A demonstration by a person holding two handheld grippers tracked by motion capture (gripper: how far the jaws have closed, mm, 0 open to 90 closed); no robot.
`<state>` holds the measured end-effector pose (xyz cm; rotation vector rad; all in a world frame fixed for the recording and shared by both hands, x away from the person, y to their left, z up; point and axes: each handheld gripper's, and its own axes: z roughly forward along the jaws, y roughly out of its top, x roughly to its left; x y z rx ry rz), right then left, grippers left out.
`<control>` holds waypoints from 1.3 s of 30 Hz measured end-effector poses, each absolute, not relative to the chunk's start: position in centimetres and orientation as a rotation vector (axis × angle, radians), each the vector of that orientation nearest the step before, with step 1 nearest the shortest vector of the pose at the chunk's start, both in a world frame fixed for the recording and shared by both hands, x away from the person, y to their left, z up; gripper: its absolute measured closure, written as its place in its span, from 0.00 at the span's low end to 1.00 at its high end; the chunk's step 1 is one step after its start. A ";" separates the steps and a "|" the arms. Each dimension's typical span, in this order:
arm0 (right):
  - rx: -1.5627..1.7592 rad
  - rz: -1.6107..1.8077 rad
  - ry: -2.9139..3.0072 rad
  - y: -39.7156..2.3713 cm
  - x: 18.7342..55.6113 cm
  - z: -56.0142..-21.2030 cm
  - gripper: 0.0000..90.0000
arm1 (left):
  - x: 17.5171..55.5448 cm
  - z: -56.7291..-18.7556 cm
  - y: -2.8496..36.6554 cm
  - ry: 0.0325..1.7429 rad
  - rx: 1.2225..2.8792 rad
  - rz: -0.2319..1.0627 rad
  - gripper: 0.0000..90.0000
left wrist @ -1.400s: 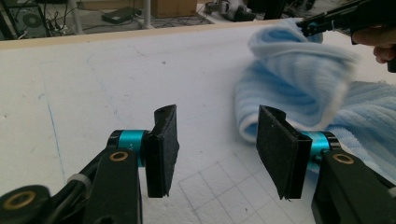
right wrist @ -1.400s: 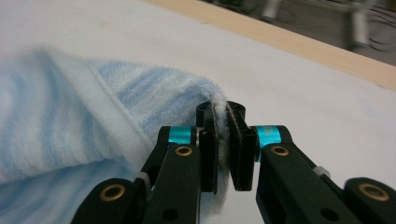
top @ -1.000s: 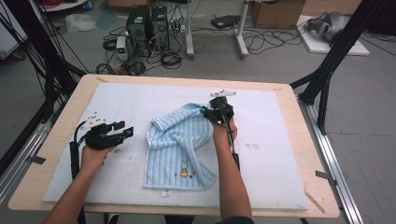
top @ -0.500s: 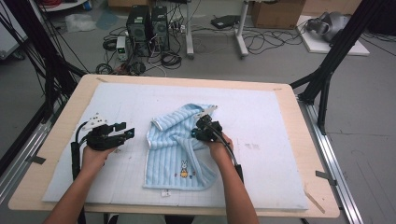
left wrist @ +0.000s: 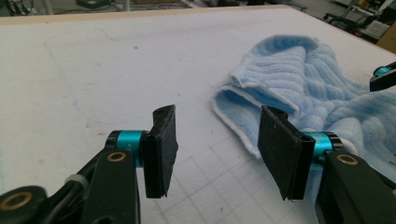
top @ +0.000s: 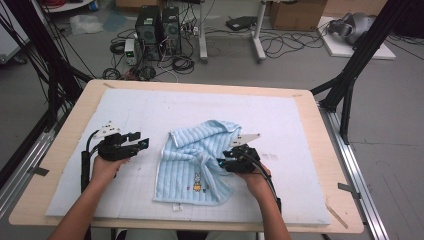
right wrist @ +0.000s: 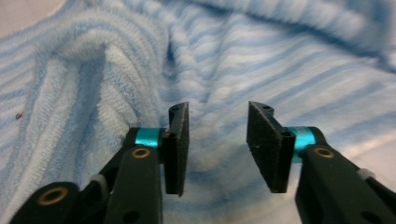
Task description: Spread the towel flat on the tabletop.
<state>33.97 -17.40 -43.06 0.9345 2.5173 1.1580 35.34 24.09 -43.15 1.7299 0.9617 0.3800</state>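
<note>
Blue striped towel (top: 197, 162), crumpled mid-desk on the white mat (top: 150, 112): folding under way. Right gripper (top: 226, 163) has just reopened, fingers (right wrist: 180, 147) apart over the cloth, gripping nothing. Left gripper (top: 141, 143) waits open beside the towel's edge; next, pinch a corner

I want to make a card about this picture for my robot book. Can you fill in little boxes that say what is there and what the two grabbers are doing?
thing being handled: blue striped towel, crumpled, partly folded over
towel picture: small cartoon figure near its front edge
surface: white mat on a wooden table
left gripper: open, nothing between its jaws, beside the towel's left edge
right gripper: over the towel, jaws just reopened, pads not pressing the cloth
</note>
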 end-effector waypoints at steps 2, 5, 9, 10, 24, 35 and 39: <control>0.947 1.177 2.480 -17.8 33.9 -42.9 0.58 | 35.8 -42.8 23.7 0.958 1.718 0.368 0.50; 0.966 1.193 2.436 -18.3 33.8 -42.7 0.54 | 37.1 -42.1 22.5 0.947 1.717 0.337 0.48; 0.969 1.190 2.416 -18.6 33.7 -42.7 0.52 | 39.2 -41.4 20.3 0.920 1.776 0.323 0.48; 0.973 1.189 2.416 -18.7 33.7 -42.7 0.52 | 39.8 -41.4 19.8 0.917 1.785 0.317 0.48; 0.956 1.216 2.435 -18.6 33.5 -43.1 0.52 | 43.8 -44.3 13.8 0.884 2.064 0.264 0.63; 0.972 1.229 2.433 -18.4 33.6 -43.4 0.52 | 46.9 -42.5 15.7 0.932 1.958 0.362 0.92; 0.976 1.233 2.428 -18.4 33.6 -43.5 0.52 | 48.7 -41.8 16.6 0.983 1.935 0.395 0.92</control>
